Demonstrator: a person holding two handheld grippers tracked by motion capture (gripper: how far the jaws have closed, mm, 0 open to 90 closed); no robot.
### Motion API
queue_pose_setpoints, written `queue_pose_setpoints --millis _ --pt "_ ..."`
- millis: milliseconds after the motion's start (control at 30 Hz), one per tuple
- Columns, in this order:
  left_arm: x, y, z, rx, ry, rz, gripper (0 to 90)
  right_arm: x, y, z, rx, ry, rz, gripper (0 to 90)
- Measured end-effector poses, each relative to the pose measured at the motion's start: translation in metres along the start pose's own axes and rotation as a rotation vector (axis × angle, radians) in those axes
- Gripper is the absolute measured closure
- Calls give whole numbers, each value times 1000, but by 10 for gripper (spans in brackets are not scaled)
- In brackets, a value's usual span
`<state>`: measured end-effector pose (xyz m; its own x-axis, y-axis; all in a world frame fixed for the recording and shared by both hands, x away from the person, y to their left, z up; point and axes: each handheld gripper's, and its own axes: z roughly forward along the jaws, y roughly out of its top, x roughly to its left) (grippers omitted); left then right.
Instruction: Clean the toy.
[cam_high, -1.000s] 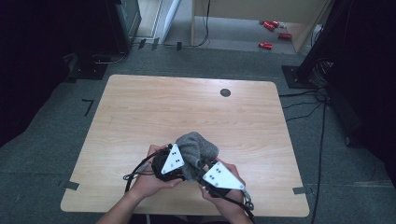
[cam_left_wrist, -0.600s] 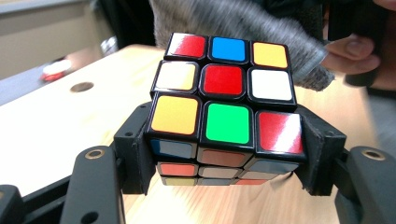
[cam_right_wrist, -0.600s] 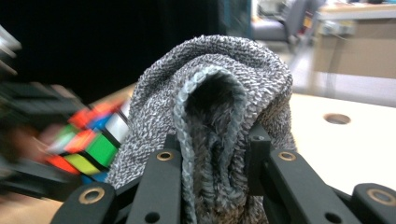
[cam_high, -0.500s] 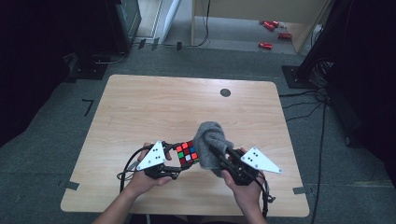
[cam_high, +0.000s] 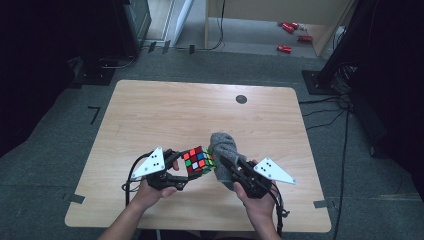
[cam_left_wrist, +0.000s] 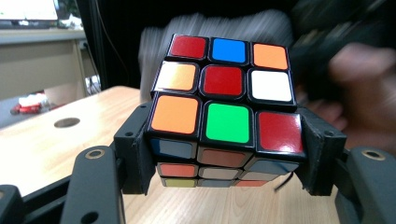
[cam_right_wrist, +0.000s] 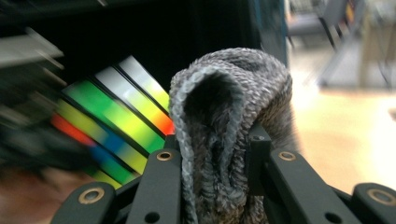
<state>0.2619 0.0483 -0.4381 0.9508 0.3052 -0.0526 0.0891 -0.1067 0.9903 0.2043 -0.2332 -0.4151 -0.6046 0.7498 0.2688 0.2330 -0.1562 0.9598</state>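
The left gripper (cam_high: 186, 169) held a scrambled puzzle cube (cam_high: 199, 160) clamped between its jaws, lifted just above the near part of the wooden table (cam_high: 150, 115). In the left gripper view the two black pads pressed only the cube's (cam_left_wrist: 224, 109) lower layers, at its left and right faces, while the upper layers stood free above them. The right gripper (cam_high: 227, 167) was pinched tight on a bunched grey knitted cloth (cam_high: 223, 150), which rose as a soft hump to the right of the cube and seemed to touch its right side.

The likeliest trouble was the cube twisting or sliding in that low grip if the cloth (cam_right_wrist: 229, 126) were pushed hard against it, since a sideways shove could turn a layer or lever the cube out of the pads. The cloth itself might slip, because only a fold of it sat between the right jaws. Blur in both gripper views suggested quick motion, which would worsen either risk.
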Motion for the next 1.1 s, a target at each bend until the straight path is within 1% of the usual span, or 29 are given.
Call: queue_pose_setpoints --millis 67,100,133,167,200,233,300,333,400,433,467,500,533,567,600,633,667,700,733,767,800,833,900,933,967,1000,1033,1067,1100 --pt "-4 1 3 3 -17 5 347 11 6 -3 -35 52 -24 743" --pt "-5 2 4 3 -18 6 347 14 6 -2 -28 72 -35 742" --pt "-6 2 4 9 -12 8 347 16 3 0 -19 73 -41 744" --pt "-5 2 3 8 -14 3 347 13 -1 1 -27 76 -21 746" --pt "-3 2 1 -3 -18 -14 346 8 -4 3 -19 84 13 748" --pt "0 2 -2 -20 -17 -32 346 3 -7 5 16 69 30 749" --pt "9 5 -9 -110 -44 -122 346 -11 -14 9 122 7 19 750" --pt "11 6 -11 -133 -44 -145 347 -16 -17 8 123 1 33 750" --pt "19 6 -16 -174 -55 -209 346 -21 -18 6 94 9 54 749" --pt "22 4 -18 -181 -62 -237 346 -20 -16 5 76 14 28 746" --pt "25 3 -18 -178 -73 -264 346 -16 -15 6 57 19 -25 740" --pt "26 2 -16 -171 -88 -295 346 -11 -14 7 40 24 -96 733" --pt "27 1 -15 -163 -95 -307 346 -3 -15 10 35 32 -178 728" --pt "27 1 -13 -157 -96 -313 346 3 -16 12 35 38 -242 723" --pt "26 1 -12 -144 -94 -317 346 8 -18 14 41 34 -282 720" --pt "27 1 -12 -136 -95 -319 346 14 -22 16 45 24 -350 720" --pt "27 2 -11 -123 -92 -322 346 17 -24 17 47 20 -388 719" --pt "27 3 -11 -96 -88 -325 346 20 -27 19 55 10 -442 719" --pt "28 3 -10 -83 -85 -327 346 24 -31 21 73 -6 -503 721" --pt "28 3 -10 -75 -77 -333 346 26 -34 22 87 -11 -537 723" --pt "29 3 -9 -70 -72 -345 346 28 -37 24 104 4 -572 725" --pt "29 3 -9 -69 -66 -356 346 31 -40 26 123 33 -603 727" --pt "30 3 -8 -69 -61 -357 346 38 -50 31 189 114 -653 724" --pt "30 3 -9 -72 -65 -360 346 41 -56 35 228 113 -699 721" --pt "30 3 -9 -72 -66 -359 346 41 -58 37 250 97 -699 720" --pt "30 3 -10 -76 -64 -364 346 38 -58 38 249 90 -670 720" --pt "31 3 -11 -83 -70 -372 346 33 -55 37 234 73 -616 720" --pt "31 3 -11 -93 -75 -378 346 26 -51 35 216 31 -554 719" --pt "31 4 -11 -97 -81 -378 346 18 -46 33 189 -17 -507 719"
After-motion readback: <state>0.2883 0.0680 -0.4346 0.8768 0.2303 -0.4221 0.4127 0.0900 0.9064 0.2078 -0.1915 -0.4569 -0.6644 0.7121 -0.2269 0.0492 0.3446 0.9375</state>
